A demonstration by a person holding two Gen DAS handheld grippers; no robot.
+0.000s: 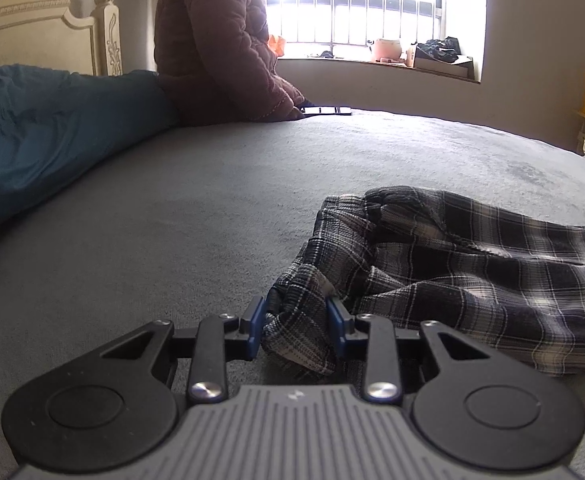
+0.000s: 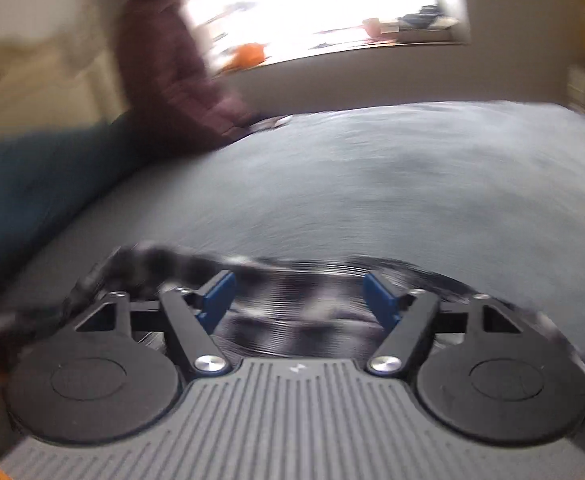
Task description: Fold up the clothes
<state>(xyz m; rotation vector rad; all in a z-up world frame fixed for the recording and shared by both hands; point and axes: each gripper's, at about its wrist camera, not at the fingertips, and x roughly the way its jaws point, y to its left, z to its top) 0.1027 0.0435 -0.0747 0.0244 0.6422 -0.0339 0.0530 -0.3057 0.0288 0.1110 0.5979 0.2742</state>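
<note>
A black-and-white plaid garment [image 1: 464, 276] lies crumpled on the grey bed [image 1: 180, 216], to the right of centre in the left wrist view. My left gripper [image 1: 298, 320] is shut on a bunched corner of it, the cloth pinched between the blue pads [image 1: 255, 326]. In the blurred right wrist view, my right gripper [image 2: 302, 294] is open with its blue pads [image 2: 217, 296] wide apart, and the plaid garment [image 2: 292, 308] lies under and between them.
A blue duvet [image 1: 52, 148] is piled at the bed's left. A person in a maroon quilted jacket [image 1: 212, 40] sits at the far edge by a phone [image 1: 326, 110]. A cluttered windowsill [image 1: 412, 60] and a cream headboard [image 1: 32, 12] stand behind.
</note>
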